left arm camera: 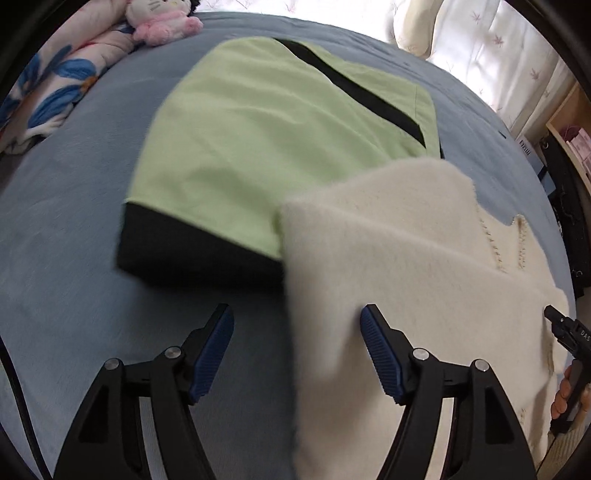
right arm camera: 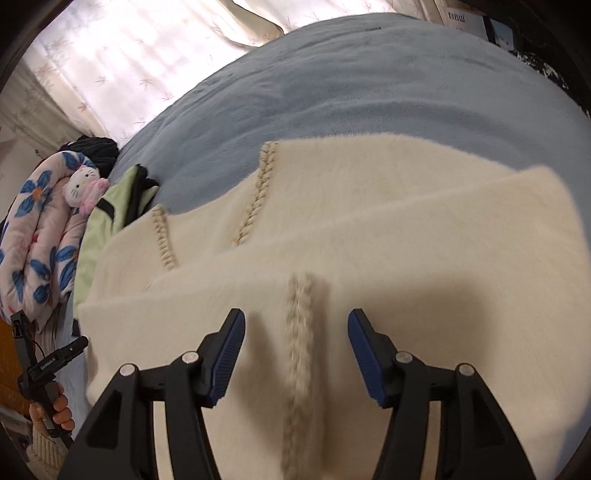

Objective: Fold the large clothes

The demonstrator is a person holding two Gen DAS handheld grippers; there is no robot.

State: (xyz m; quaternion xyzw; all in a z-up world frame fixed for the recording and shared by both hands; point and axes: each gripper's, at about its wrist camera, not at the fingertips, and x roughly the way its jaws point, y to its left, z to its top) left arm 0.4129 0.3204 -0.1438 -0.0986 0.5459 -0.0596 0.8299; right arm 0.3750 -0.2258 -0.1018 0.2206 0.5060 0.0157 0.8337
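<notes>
A fluffy cream sweater point(left arm camera: 406, 258) with braided trim lies folded on the blue bed cover point(left arm camera: 66, 229). My left gripper point(left arm camera: 297, 317) stands open above the sweater's left edge, with nothing pressed between its blue pads. In the right wrist view the same cream sweater point(right arm camera: 369, 229) fills the foreground, and a braided strip point(right arm camera: 299, 332) runs between the fingers. My right gripper point(right arm camera: 295, 321) hangs open over it, its pads apart from the cloth. A folded light-green and black garment point(left arm camera: 258, 147) lies beside the sweater, partly under its corner.
A floral quilt point(right arm camera: 37, 236) and a pink plush toy point(left arm camera: 162, 22) sit at the bed's far side. White curtains point(right arm camera: 122, 62) hang behind. The other handheld gripper and a hand point(left arm camera: 569, 376) show at the right edge. Blue bed cover point(right arm camera: 369, 92) stretches beyond the sweater.
</notes>
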